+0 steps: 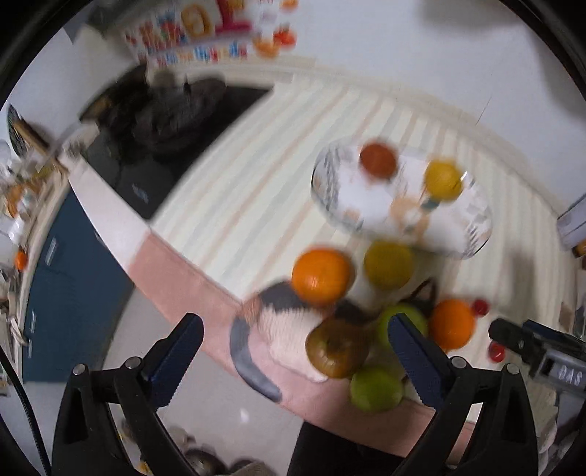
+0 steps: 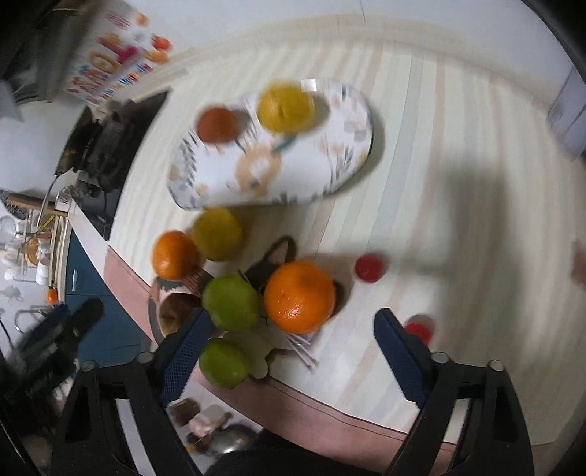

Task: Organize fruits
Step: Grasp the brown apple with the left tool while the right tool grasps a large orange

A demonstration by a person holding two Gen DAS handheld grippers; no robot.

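Note:
A patterned oval plate [image 2: 311,172] on the striped table holds a dark red-orange fruit [image 2: 217,124] and a yellow fruit [image 2: 285,107]; the plate also shows in the left wrist view [image 1: 351,205]. In front of it lie an orange [image 2: 299,296], a smaller orange [image 2: 174,255], a yellow fruit [image 2: 217,234], two green apples [image 2: 230,302] [image 2: 224,362], a brownish fruit [image 1: 337,348] and two small red fruits [image 2: 369,268]. My left gripper [image 1: 296,362] is open and empty above the table's near edge. My right gripper [image 2: 293,351] is open and empty above the orange.
The fruits rest partly on a cat-shaped mat [image 1: 278,322]. A black stove [image 1: 175,121] lies at the table's far left. A colourful box [image 1: 194,29] stands behind it. A white box [image 2: 567,110] sits at the far right. Blue cabinets [image 1: 69,278] stand below left.

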